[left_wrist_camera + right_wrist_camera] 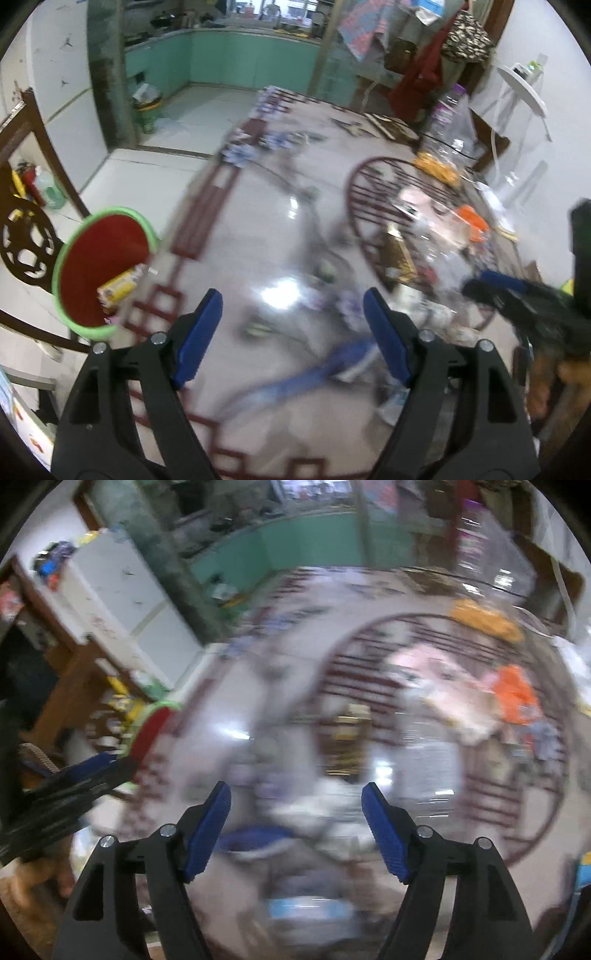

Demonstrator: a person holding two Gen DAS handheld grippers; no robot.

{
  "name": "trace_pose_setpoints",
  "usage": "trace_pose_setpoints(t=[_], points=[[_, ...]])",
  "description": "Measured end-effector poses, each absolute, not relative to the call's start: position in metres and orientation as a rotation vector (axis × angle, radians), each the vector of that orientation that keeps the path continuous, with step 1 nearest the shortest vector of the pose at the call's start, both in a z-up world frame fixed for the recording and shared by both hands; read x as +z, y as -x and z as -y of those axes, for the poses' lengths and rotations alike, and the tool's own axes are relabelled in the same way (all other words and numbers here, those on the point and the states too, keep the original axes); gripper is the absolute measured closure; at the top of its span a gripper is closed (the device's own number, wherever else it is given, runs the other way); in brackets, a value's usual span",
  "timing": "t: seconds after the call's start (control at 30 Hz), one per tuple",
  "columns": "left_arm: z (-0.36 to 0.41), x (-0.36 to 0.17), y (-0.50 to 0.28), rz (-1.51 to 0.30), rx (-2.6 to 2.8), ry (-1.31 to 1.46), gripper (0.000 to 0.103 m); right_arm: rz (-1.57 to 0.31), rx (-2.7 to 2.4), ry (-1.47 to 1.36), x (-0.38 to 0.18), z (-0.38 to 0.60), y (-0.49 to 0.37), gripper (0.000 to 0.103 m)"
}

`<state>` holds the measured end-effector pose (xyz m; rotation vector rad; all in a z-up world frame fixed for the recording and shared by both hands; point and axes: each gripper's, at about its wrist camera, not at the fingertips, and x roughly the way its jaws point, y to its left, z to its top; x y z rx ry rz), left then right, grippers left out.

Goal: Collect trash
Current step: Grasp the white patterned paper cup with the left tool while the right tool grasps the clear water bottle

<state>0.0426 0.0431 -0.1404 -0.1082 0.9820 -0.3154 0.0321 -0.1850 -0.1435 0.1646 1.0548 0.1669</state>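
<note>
**Both grippers above a littered surface**

The left gripper [291, 306] hung with its fingers [201, 332] spread apart and nothing between them. The right gripper [295, 801] was likewise spread and empty. The trash [436, 236], clear plastic and orange scraps, lay blurred on the glossy patterned surface [258, 221], to the right of both. A green-rimmed red bin [103, 269], holding a yellow packet [118, 288], stood at the left edge.

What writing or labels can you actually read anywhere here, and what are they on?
None can be read.
Yellow packet in the red bin: print too blurred.
Purple label on the clear bottle: too small and blurred.
Gold packet on the table: blurred.
</note>
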Motion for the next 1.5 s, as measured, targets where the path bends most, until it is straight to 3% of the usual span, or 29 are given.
trace_pose_setpoints(t=[0.27, 0.4, 0.5, 0.67, 0.77, 0.8, 1.33, 1.5], points=[[0.009, -0.143, -0.025, -1.033, -0.394, 0.150, 0.024, -1.187, -0.020, -0.171, -0.187, 0.270, -0.077, 0.029], [0.036, -0.149, -0.026, -1.080, -0.417, 0.172, 0.023, -1.242, 0.022, -0.169, -0.209, 0.267, -0.084, 0.026], [0.051, -0.153, -0.029, -1.105, -0.443, 0.189, 0.023, -1.283, 0.033, -0.146, -0.222, 0.262, -0.092, 0.019], [0.072, -0.172, -0.039, -1.189, -0.439, 0.233, 0.023, -1.287, 0.064, -0.116, -0.232, 0.261, -0.103, 0.019], [0.075, -0.183, -0.043, -1.232, -0.426, 0.278, 0.023, -1.305, 0.064, -0.101, -0.241, 0.267, -0.107, 0.036], [0.076, -0.186, -0.044, -1.241, -0.415, 0.279, 0.023, -1.305, 0.072, -0.121, -0.243, 0.270, -0.106, 0.050], [0.101, -0.238, -0.076, -1.425, -0.385, 0.373, 0.024, -1.206, 0.113, -0.311, -0.220, 0.305, -0.081, 0.051], [0.108, -0.245, -0.075, -1.442, -0.438, 0.430, 0.044, -1.227, 0.110, -0.320, -0.226, 0.305, -0.081, 0.051]])
